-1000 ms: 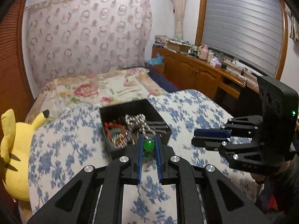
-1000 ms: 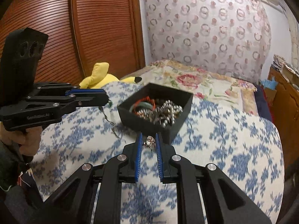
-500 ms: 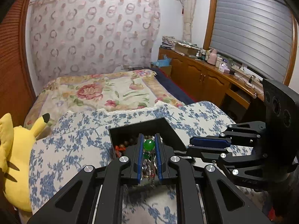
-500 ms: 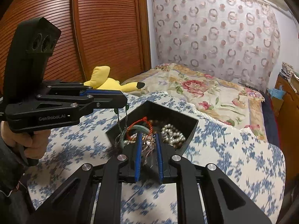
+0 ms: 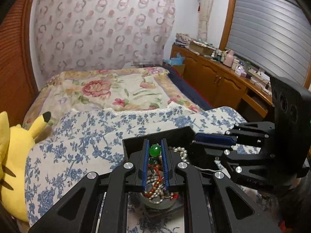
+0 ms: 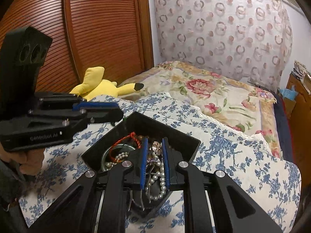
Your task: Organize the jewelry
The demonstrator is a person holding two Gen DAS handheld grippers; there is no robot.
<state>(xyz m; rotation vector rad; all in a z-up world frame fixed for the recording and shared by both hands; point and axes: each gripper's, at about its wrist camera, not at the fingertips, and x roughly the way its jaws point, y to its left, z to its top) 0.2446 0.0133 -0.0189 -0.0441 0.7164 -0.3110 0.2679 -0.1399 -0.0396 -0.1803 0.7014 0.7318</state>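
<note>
A black box [image 5: 175, 134] [image 6: 93, 155] of tangled jewelry sits on the blue-flowered cloth [image 5: 81, 147]. It holds pearl strands [image 6: 157, 178], a red cord [image 6: 134, 137] and a round bangle [image 6: 105, 157]. My left gripper [image 5: 154, 145] is shut on a green bead [image 5: 155, 150], right over the box. In the right wrist view the left gripper [image 6: 118, 114] hovers at the box's left corner. My right gripper [image 6: 155, 145] is shut on a sparkly pendant [image 6: 156, 147] above the box's contents. From the left wrist view the right gripper [image 5: 194, 141] reaches in over the box's right side.
A yellow plush toy [image 5: 13, 155] [image 6: 101, 87] lies at the cloth's left edge. Beyond the cloth spreads a floral bedspread [image 5: 116, 91]. A wooden cabinet [image 5: 217, 81] with clutter lines the right wall. A slatted wooden door [image 6: 97, 38] stands on the left. A hand [image 6: 25, 161] grips the left handle.
Both grippers moved forward from over the cloth in front of the box to above the box itself, each still carrying its piece. The box now lies beneath the fingers.
</note>
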